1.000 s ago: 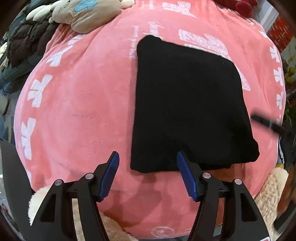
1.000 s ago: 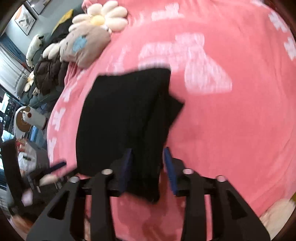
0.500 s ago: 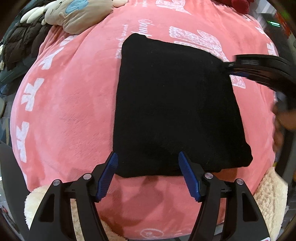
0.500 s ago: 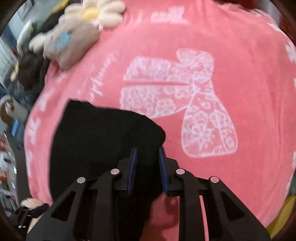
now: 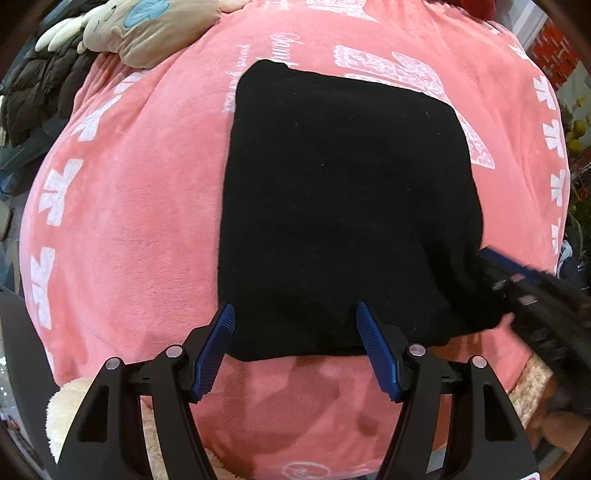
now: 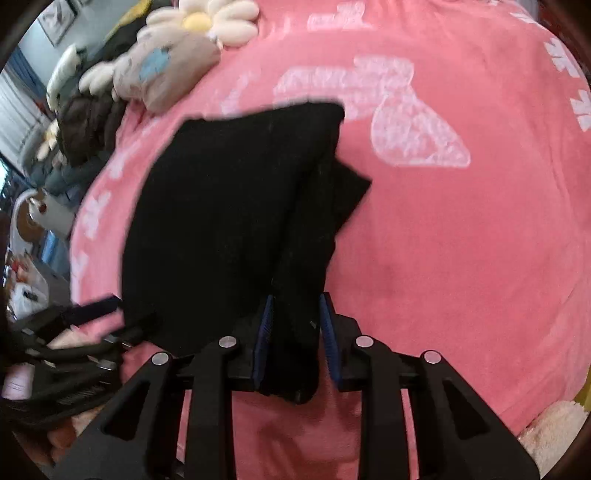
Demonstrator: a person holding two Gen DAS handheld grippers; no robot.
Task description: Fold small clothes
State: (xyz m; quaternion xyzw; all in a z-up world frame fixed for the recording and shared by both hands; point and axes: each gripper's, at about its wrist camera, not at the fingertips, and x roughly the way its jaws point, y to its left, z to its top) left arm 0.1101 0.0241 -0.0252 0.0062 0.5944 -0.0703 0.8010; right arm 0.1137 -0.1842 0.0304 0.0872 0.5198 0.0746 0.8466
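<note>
One black cloth (image 5: 343,206) lies on a big pink blanket (image 5: 129,221) with white bow prints. The cloth is folded into a flat, almost square shape. In the right wrist view its right side (image 6: 229,221) is bunched into a thick fold, and one pointed corner sticks out onto the pink.

The right gripper (image 6: 295,332) is closed tight on that thick fold at the near edge of the cloth. Black fabric fills the space between its two blue pads (image 6: 262,339) and hangs a little below them. In the left wrist view this gripper (image 5: 517,280) shows as a blur at the cloth's near right corner.

The left gripper (image 5: 293,349) has its two blue pads (image 5: 214,350) wide apart. They sit at the near edge of the cloth, one by its left corner and one farther right. I cannot tell if they touch the cloth.

At the far left side of the blanket lies a soft toy (image 6: 166,70) with a blue patch, and a white flower pillow (image 6: 201,20) with a yellow middle is just behind it. Dark puffy clothes (image 5: 40,88) are piled beside them. A fluffy cream thing (image 5: 70,410) peeks out under the near edge of the blanket.
</note>
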